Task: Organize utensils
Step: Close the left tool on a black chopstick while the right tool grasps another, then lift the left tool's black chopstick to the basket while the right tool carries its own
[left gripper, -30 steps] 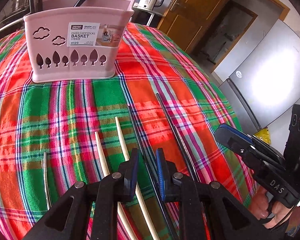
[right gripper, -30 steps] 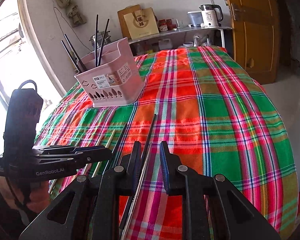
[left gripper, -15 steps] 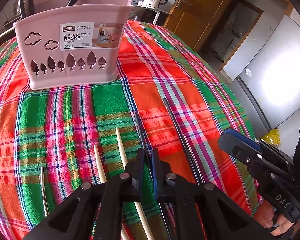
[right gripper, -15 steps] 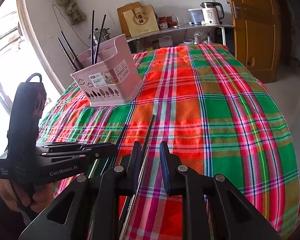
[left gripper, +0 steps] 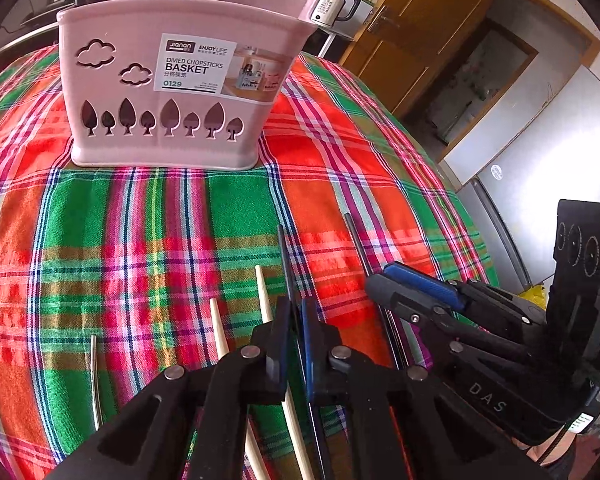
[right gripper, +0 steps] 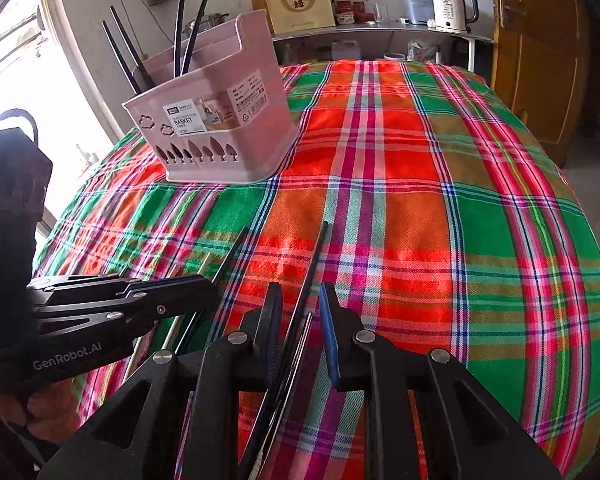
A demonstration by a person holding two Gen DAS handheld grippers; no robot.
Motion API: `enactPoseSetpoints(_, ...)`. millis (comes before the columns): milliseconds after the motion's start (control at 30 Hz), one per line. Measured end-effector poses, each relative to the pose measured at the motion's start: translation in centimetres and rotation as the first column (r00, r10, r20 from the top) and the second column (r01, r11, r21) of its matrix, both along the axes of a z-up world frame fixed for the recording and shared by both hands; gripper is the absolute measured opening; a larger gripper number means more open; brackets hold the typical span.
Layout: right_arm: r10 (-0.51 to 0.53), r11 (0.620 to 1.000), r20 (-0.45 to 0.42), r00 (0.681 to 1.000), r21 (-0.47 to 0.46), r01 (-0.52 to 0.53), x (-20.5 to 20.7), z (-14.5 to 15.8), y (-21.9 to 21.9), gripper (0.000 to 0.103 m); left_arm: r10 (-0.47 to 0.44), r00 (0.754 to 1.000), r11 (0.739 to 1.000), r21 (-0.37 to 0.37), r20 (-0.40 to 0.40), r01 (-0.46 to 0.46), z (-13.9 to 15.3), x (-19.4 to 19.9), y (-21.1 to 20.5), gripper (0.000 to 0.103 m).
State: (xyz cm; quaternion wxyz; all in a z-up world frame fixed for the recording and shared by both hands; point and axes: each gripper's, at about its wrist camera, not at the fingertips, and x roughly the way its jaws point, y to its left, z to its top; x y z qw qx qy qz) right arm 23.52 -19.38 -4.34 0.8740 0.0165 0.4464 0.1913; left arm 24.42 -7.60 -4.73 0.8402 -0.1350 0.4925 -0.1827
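A dark chopstick (left gripper: 288, 272) lies on the plaid-covered desk (left gripper: 228, 216), near its front edge, pointing toward the far edge. The left claw (left gripper: 296, 332) has just been closing and now pinches this chopstick between its pads. Just to its left lie two pale wooden chopsticks (left gripper: 262, 296) and, further left, a thin metal utensil (left gripper: 95, 376). To its right a second dark chopstick (right gripper: 314, 268) lies on the cloth alongside a slim metal utensil (right gripper: 300, 348). The right claw (right gripper: 300, 320) straddles both with its jaws apart, pads not touching them. Toward the far left edge of the desk stands a pink divided chopstick basket (left gripper: 180, 92), upright, with several dark chopsticks (right gripper: 188, 20) standing in it. A white kettle (right gripper: 452, 6) sits on a shelf beyond the desk.
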Motion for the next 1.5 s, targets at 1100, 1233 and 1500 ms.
enactPoseSetpoints(1100,-0.045,0.997,0.236,0.971,0.075,0.028,-2.1,10.4,-0.6,0.005,-0.015,0.974,0.998,-0.061,0.224,0.029,11.9,-1.8,2.9,0.004)
enactPoseSetpoints(1233,-0.057,0.994,0.3,0.952,0.101,0.028,-3.3,12.8,-0.7,0.005,-0.011,0.957,0.997,-0.066,0.29,0.032,14.7,-2.8,3.8,0.004)
enactPoseSetpoints(1500,-0.06,0.99,0.391,0.918,0.139,0.006,-5.2,15.0,-0.5,0.005,0.026,0.933,0.998,-0.063,0.358,-0.004,16.5,-4.0,6.2,0.004)
